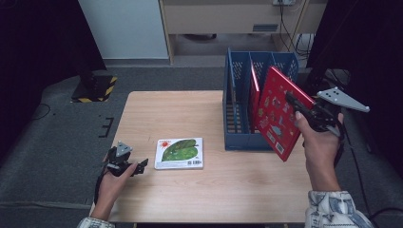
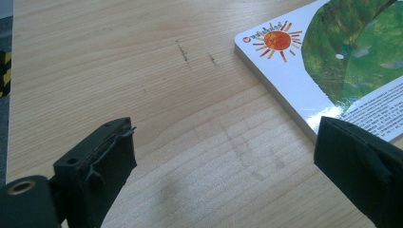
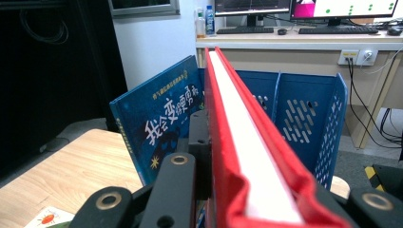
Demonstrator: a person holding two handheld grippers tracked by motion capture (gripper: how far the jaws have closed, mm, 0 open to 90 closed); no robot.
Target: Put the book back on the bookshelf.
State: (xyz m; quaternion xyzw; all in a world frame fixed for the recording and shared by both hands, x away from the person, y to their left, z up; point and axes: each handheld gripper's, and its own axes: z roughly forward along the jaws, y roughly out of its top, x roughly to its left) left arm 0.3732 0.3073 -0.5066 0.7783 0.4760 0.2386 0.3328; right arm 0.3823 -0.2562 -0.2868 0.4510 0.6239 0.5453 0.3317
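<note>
My right gripper [image 1: 298,103] is shut on a red hardcover book [image 1: 277,113], held tilted in the air just right of a blue file rack [image 1: 236,138]. In the right gripper view the red book [image 3: 237,133] runs edge-on between the jaws of the right gripper [image 3: 228,142], with the rack [image 3: 304,114] behind it. Another book [image 1: 254,95] stands in the rack; its cover [image 3: 161,123] is blue with white characters. A white book with a green leaf [image 1: 179,153] lies flat on the table. My left gripper [image 1: 139,166] rests open just left of it, and that book's corner [image 2: 342,57] lies by one jaw of the left gripper [image 2: 223,161].
The wooden table [image 1: 190,114] ends close behind the rack and right of it. A yellow-and-black striped block [image 1: 95,88] sits on the floor at the far left. A desk with monitors [image 3: 285,7] stands beyond the rack.
</note>
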